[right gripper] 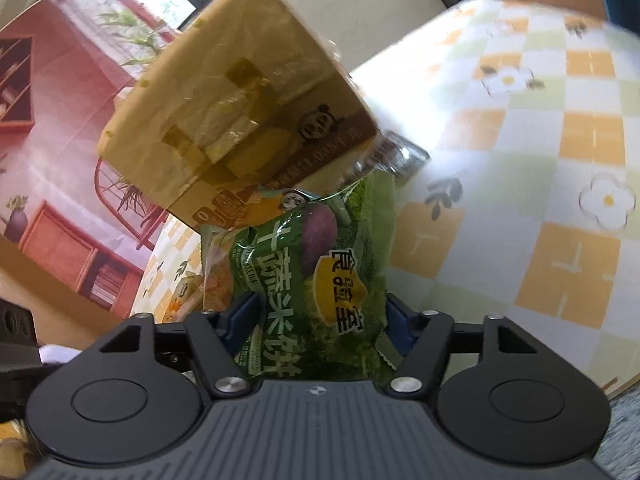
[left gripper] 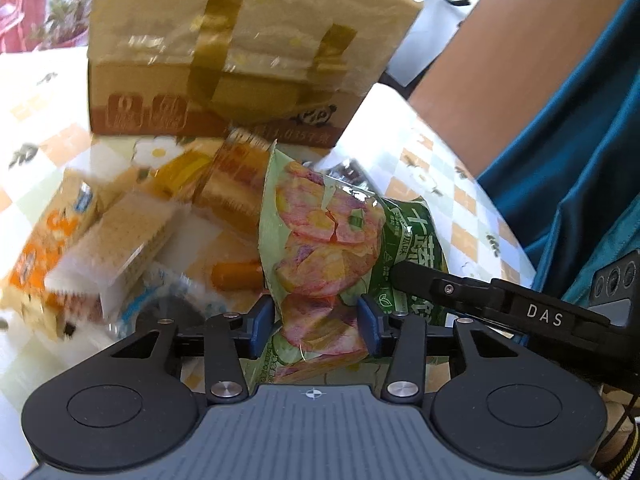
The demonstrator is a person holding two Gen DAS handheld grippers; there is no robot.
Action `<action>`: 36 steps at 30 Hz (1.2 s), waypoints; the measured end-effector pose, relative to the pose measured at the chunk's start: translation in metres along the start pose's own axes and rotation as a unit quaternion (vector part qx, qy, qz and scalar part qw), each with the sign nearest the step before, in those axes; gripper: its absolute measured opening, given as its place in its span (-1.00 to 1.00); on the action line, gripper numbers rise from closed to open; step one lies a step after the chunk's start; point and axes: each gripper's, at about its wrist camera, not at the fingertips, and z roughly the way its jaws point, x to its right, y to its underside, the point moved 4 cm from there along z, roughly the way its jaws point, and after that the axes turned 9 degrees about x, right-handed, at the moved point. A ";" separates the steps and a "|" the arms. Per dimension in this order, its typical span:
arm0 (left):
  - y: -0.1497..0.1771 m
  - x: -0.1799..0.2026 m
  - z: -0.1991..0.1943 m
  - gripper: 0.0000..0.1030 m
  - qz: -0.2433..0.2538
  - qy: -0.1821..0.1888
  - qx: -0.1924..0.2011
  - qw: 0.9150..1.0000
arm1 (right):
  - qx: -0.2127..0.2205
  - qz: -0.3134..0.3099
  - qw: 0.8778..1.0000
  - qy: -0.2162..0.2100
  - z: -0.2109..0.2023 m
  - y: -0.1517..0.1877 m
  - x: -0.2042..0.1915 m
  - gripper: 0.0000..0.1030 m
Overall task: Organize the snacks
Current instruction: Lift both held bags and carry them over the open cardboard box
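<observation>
While both grippers, left gripper [left gripper: 316,322] and right gripper [right gripper: 320,320], pinch one green snack bag [left gripper: 320,248] at lower centre, other snacks [left gripper: 120,240] lie loose at left before the cardboard box [left gripper: 240,60]; sorting barely begun.

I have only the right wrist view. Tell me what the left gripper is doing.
Observer: The left gripper is shut on a pale green packet printed with pink and yellow crisps.
Operator: Name what lies left of that packet.
Observer: An orange sausage stick lies loose on the tablecloth, with a clear-wrapped cracker pack beyond it.
Operator: Say where my gripper shows from there.
Observer: One black finger of the right gripper lies on the dark green packet, just right of the pale one.
</observation>
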 end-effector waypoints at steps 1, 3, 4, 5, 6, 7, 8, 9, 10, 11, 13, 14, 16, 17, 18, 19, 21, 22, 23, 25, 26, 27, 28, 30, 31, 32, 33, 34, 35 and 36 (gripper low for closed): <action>-0.006 0.003 -0.002 -0.07 0.008 0.006 0.004 1.000 | 0.005 -0.009 1.000 -0.001 -0.003 -0.002 -0.003 0.30; -0.016 0.012 -0.007 -0.07 0.028 0.014 0.015 0.999 | 0.016 -0.007 1.000 -0.009 -0.008 -0.010 -0.004 0.30; -0.022 0.018 -0.010 -0.07 0.043 0.017 0.023 0.999 | 0.020 -0.002 1.000 -0.012 -0.012 -0.015 -0.004 0.30; -0.028 0.024 -0.013 -0.07 0.056 0.021 0.027 0.998 | 0.024 0.001 1.000 -0.014 -0.015 -0.020 -0.005 0.30; -0.036 0.029 -0.018 -0.07 0.067 0.025 0.038 0.997 | 0.031 0.001 0.999 -0.016 -0.018 -0.028 -0.007 0.30; -0.044 0.033 -0.023 -0.07 0.074 0.027 0.049 0.996 | 0.038 0.000 0.999 -0.018 -0.021 -0.036 -0.010 0.30; -0.053 0.036 -0.028 -0.07 0.077 0.030 0.061 0.995 | 0.048 -0.005 0.999 -0.022 -0.025 -0.045 -0.015 0.30; -0.062 0.039 -0.033 -0.07 0.077 0.034 0.073 0.994 | 0.057 -0.011 0.998 -0.026 -0.029 -0.054 -0.019 0.30; -0.072 0.040 -0.040 -0.07 0.077 0.037 0.085 0.993 | 0.068 -0.018 0.997 -0.032 -0.033 -0.064 -0.026 0.30; -0.081 0.042 -0.045 -0.07 0.075 0.038 0.096 0.992 | 0.079 -0.026 0.996 -0.039 -0.037 -0.074 -0.033 0.30; -0.097 0.044 -0.055 -0.07 0.078 0.039 0.120 0.989 | 0.099 -0.047 0.993 -0.052 -0.043 -0.092 -0.049 0.30; -0.103 0.046 -0.059 -0.07 0.082 0.038 0.131 0.987 | 0.108 -0.058 0.991 -0.058 -0.045 -0.100 -0.057 0.30; -0.115 0.049 -0.064 -0.07 0.090 0.035 0.155 0.983 | 0.123 -0.079 0.987 -0.067 -0.048 -0.115 -0.071 0.30; -0.121 0.049 -0.066 -0.07 0.089 0.036 0.164 0.982 | 0.128 -0.087 0.985 -0.070 -0.048 -0.122 -0.077 0.30; -0.127 0.048 -0.067 -0.07 0.087 0.039 0.170 0.981 | 0.132 -0.097 0.984 -0.073 -0.047 -0.130 -0.084 0.30; -0.136 0.049 -0.066 -0.07 0.085 0.043 0.175 0.980 | 0.135 -0.105 0.982 -0.075 -0.047 -0.137 -0.089 0.30; -0.153 0.050 -0.067 -0.07 0.088 0.051 0.188 0.977 | 0.139 -0.115 0.981 -0.075 -0.045 -0.153 -0.100 0.30; -0.162 0.051 -0.068 -0.06 0.092 0.053 0.196 0.975 | 0.140 -0.117 0.980 -0.075 -0.042 -0.161 -0.105 0.30; -0.170 0.051 -0.069 -0.06 0.097 0.053 0.203 0.973 | 0.144 -0.120 0.979 -0.077 -0.040 -0.170 -0.110 0.30; -0.185 0.050 -0.068 -0.04 0.099 0.051 0.211 0.971 | 0.154 -0.131 0.976 -0.083 -0.036 -0.186 -0.121 0.30; -0.192 0.047 -0.066 -0.04 0.095 0.050 0.213 0.971 | 0.159 -0.138 0.974 -0.086 -0.033 -0.192 -0.126 0.30; -0.198 0.043 -0.064 -0.04 0.091 0.048 0.215 0.971 | 0.164 -0.148 0.971 -0.088 -0.029 -0.199 -0.132 0.30; -0.204 0.038 -0.062 -0.04 0.086 0.044 0.216 0.972 | 0.166 -0.157 0.969 -0.091 -0.023 -0.202 -0.136 0.30; -0.211 0.031 -0.057 -0.04 0.079 0.033 0.222 0.971 | 0.166 -0.174 0.966 -0.097 -0.008 -0.211 -0.145 0.30; -0.217 0.027 -0.055 -0.04 0.075 0.027 0.225 0.971 | 0.164 -0.178 0.965 -0.101 0.002 -0.216 -0.148 0.30; -0.222 0.022 -0.053 -0.04 0.071 0.022 0.227 0.971 | 0.163 -0.180 0.964 -0.106 0.012 -0.221 -0.152 0.30; -0.228 0.018 -0.049 -0.04 0.067 0.018 0.228 0.971 | 0.161 -0.181 0.964 -0.110 0.020 -0.224 -0.155 0.30; -0.233 0.012 -0.047 -0.04 0.062 0.014 0.230 0.971 | 0.158 -0.181 0.964 -0.115 0.031 -0.229 -0.158 0.30; -0.239 0.009 -0.044 -0.04 0.058 0.009 0.232 0.971 | 0.156 -0.183 0.963 -0.120 0.039 -0.232 -0.161 0.30; -0.245 0.006 -0.041 -0.04 0.056 0.004 0.233 0.971 | 0.155 -0.187 0.962 -0.124 0.047 -0.235 -0.164 0.30</action>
